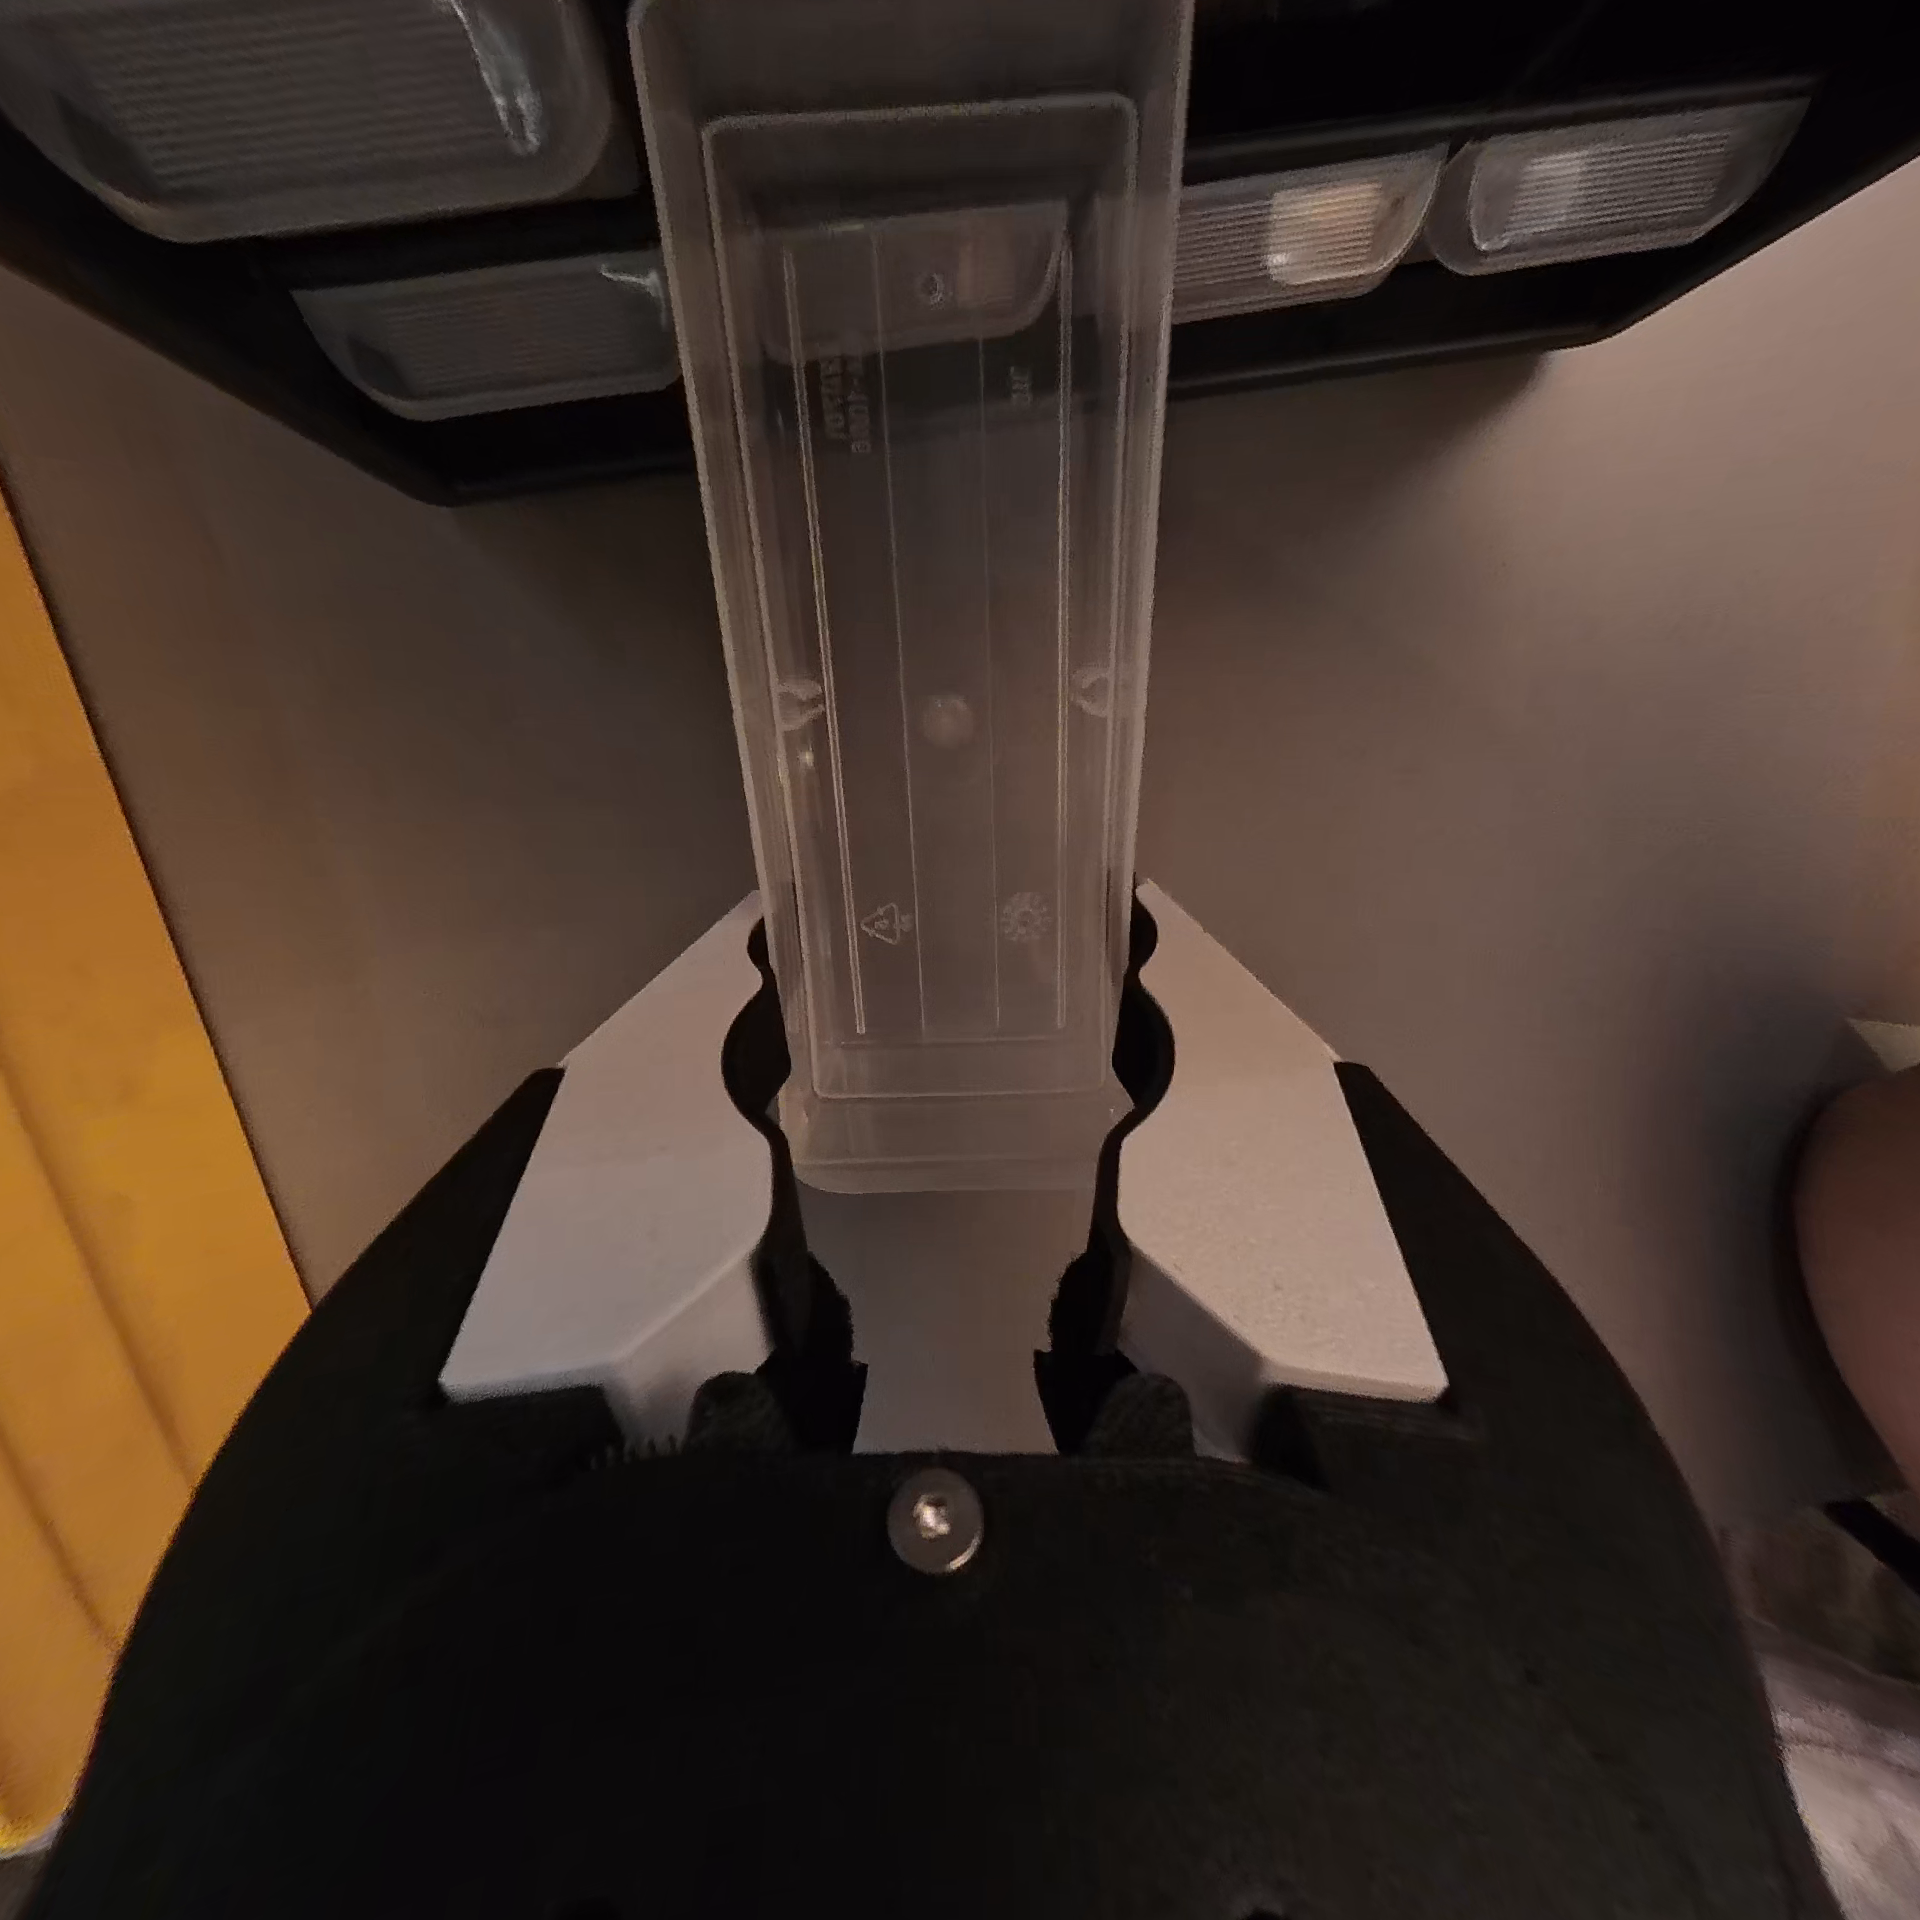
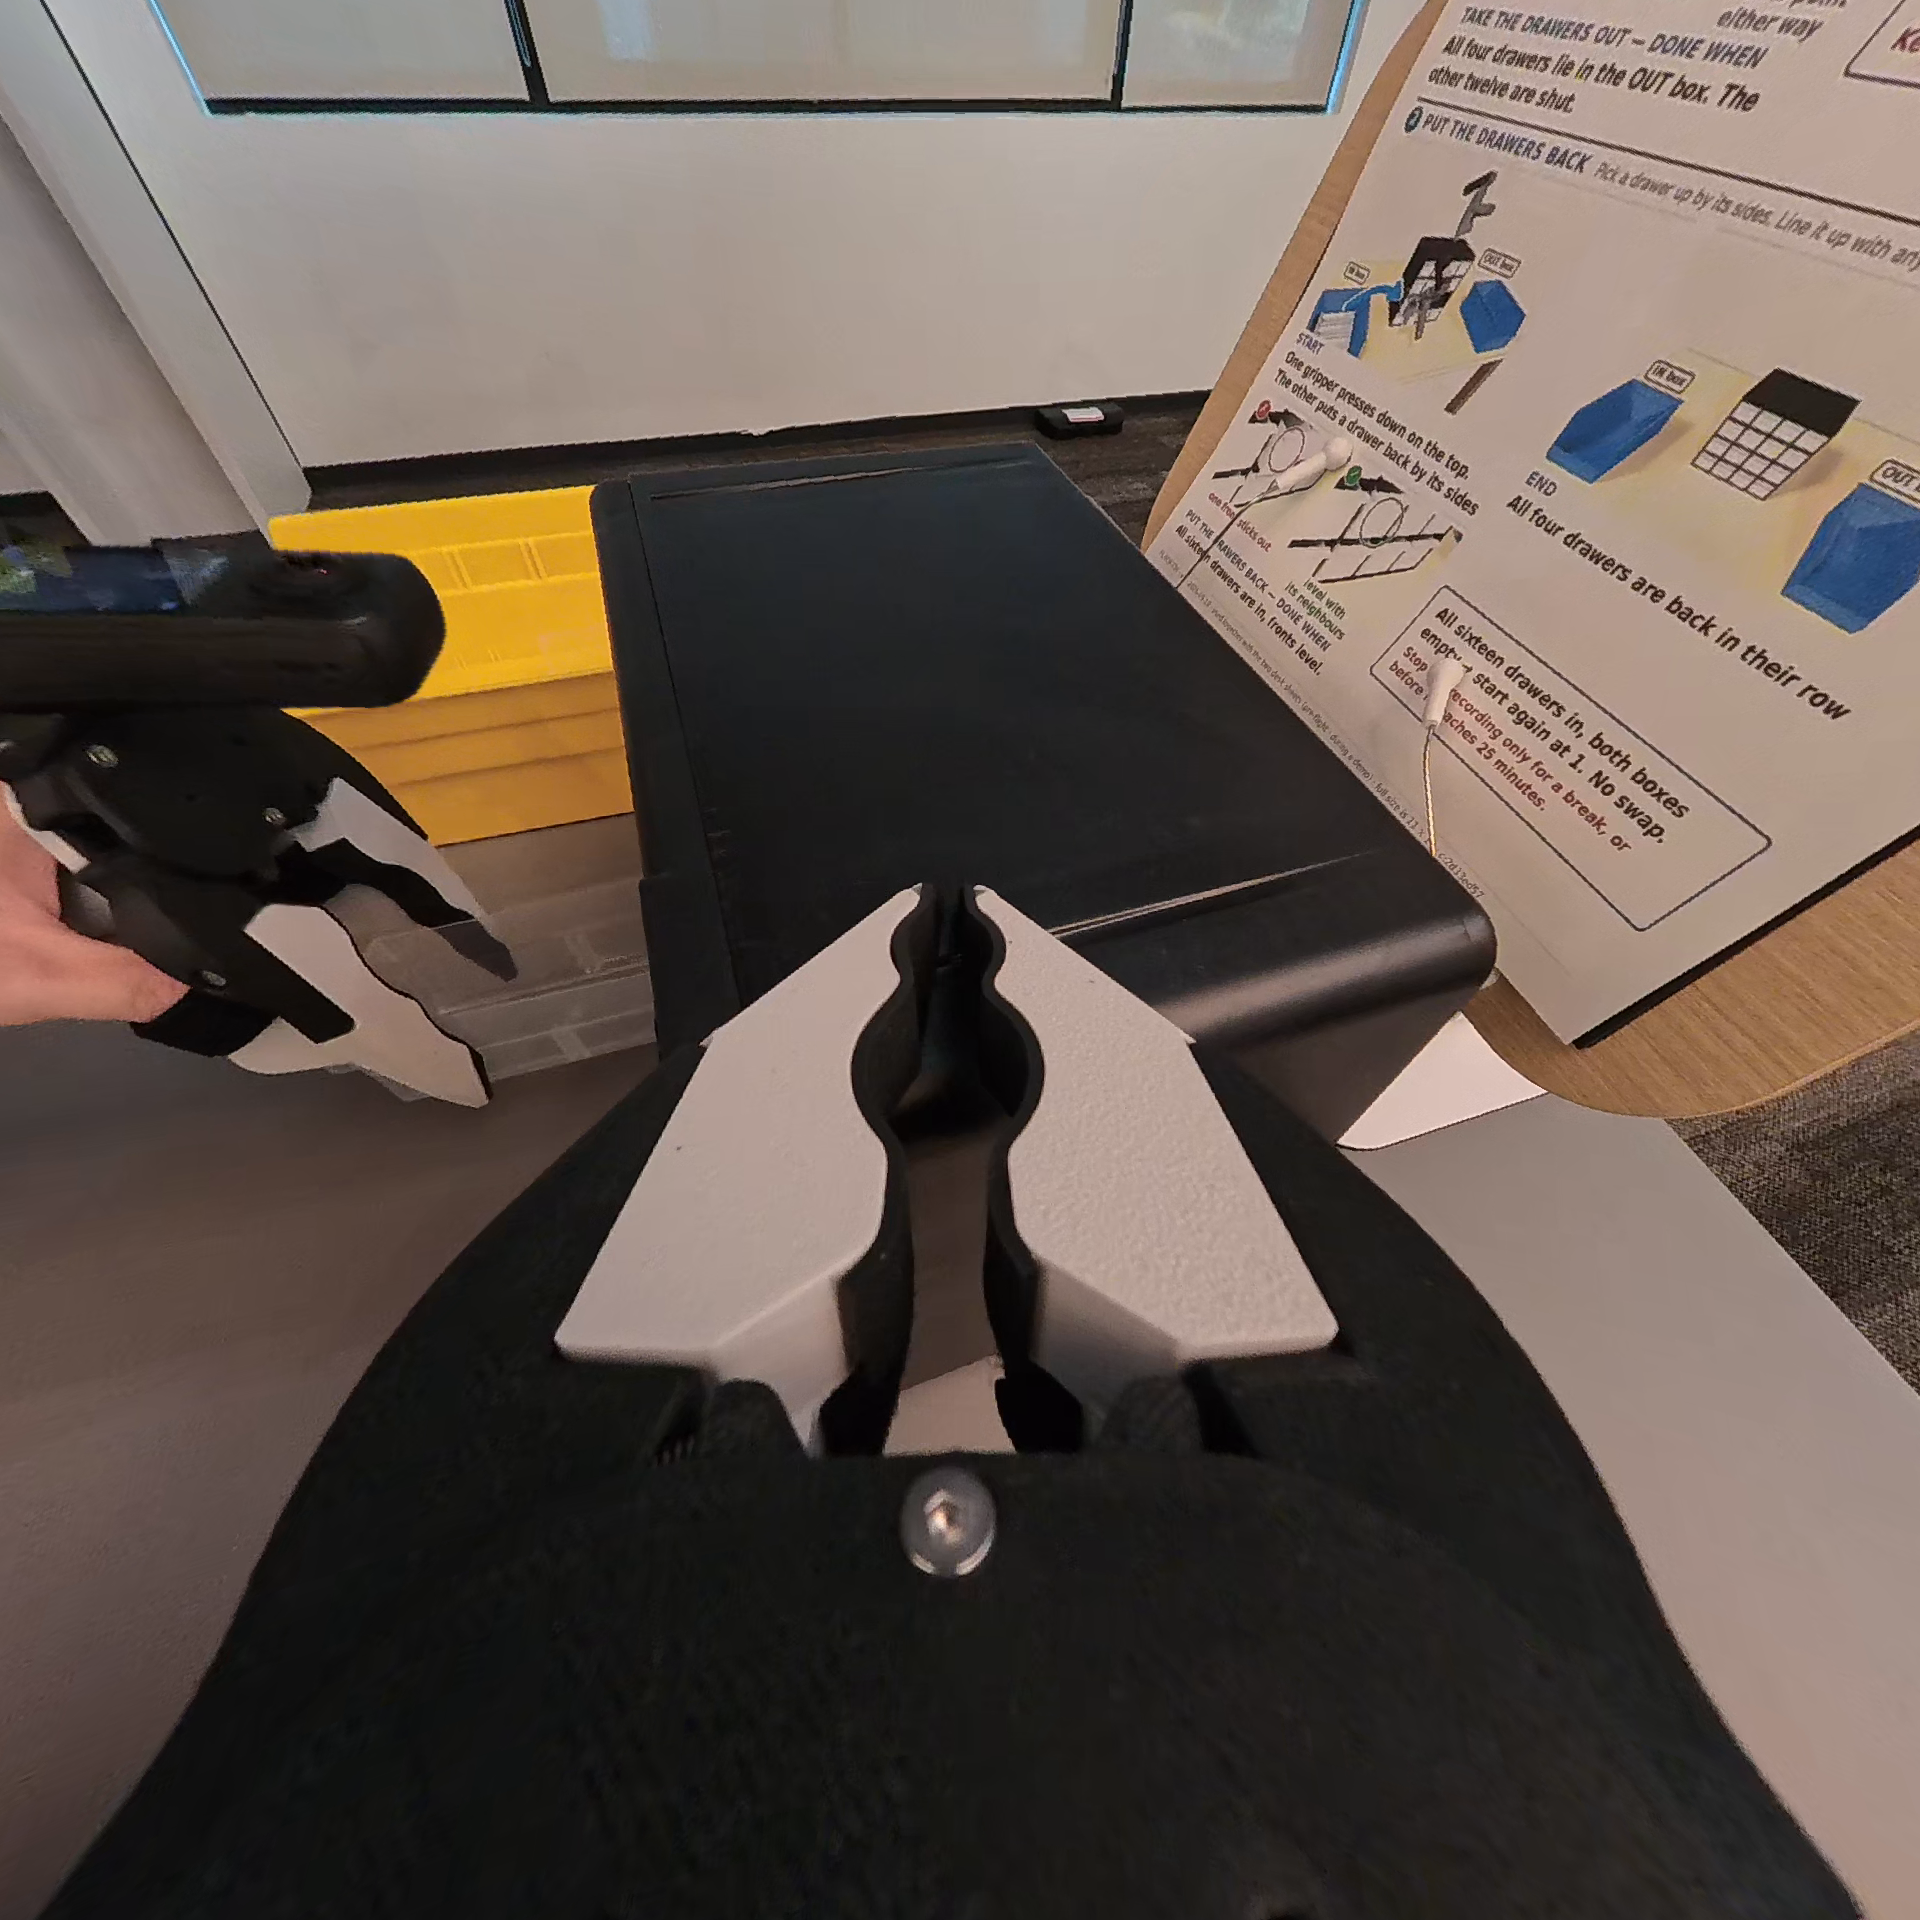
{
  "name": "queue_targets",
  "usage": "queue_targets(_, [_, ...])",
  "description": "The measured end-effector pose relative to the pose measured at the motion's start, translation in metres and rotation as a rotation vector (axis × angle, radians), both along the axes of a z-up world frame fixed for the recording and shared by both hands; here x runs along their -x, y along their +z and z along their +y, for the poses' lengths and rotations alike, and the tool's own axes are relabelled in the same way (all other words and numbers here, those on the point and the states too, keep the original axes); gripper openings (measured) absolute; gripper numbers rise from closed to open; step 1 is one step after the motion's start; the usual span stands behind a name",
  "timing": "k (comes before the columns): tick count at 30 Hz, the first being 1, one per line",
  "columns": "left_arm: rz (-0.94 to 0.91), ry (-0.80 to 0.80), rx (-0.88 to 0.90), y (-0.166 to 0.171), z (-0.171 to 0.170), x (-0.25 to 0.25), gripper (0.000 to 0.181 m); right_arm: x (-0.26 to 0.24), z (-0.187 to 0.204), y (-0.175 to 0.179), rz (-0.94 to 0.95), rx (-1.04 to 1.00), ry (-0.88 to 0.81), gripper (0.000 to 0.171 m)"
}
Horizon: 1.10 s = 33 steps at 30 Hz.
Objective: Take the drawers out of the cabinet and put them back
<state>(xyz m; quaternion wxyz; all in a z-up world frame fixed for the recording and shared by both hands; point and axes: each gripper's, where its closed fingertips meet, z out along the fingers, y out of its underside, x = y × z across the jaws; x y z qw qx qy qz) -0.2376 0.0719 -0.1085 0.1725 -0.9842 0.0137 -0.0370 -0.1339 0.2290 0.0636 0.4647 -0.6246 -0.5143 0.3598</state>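
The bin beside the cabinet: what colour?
Yellow bin; right wrist view shows it best.

A clear plastic drawer [image 1: 940,644], long and narrow, empty, underside with moulded ribs turned toward the left wrist camera, near end clamped by its two long sides, far end reaching up to the cabinet [image 1: 1538,312]. Black cabinet [image 2: 997,707] standing on a grey surface, smooth flat top, rounded corners; front rows of frosted translucent drawer fronts [image 1: 1590,192], set in their slots.
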Motion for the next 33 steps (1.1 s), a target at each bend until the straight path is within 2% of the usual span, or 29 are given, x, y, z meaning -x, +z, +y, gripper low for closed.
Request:
queue_targets(10, [0.089, -0.006, 0.056, 0.000, 0.000, 0.006, 0.062, 0.000, 0.000, 0.000, 0.004, 0.002, 0.003, 0.003])
queue_targets(25, [0.106, -0.020, 0.216, 0.009, -0.008, 0.003, 0.061, 0.000, 0.000, 0.000, 0.019, 0.016, 0.012, 0.002])
queue_targets(33, [0.101, -0.017, 0.242, 0.006, -0.007, 0.007, 0.061, 0.000, 0.000, 0.000, 0.025, 0.020, 0.013, 0.001])
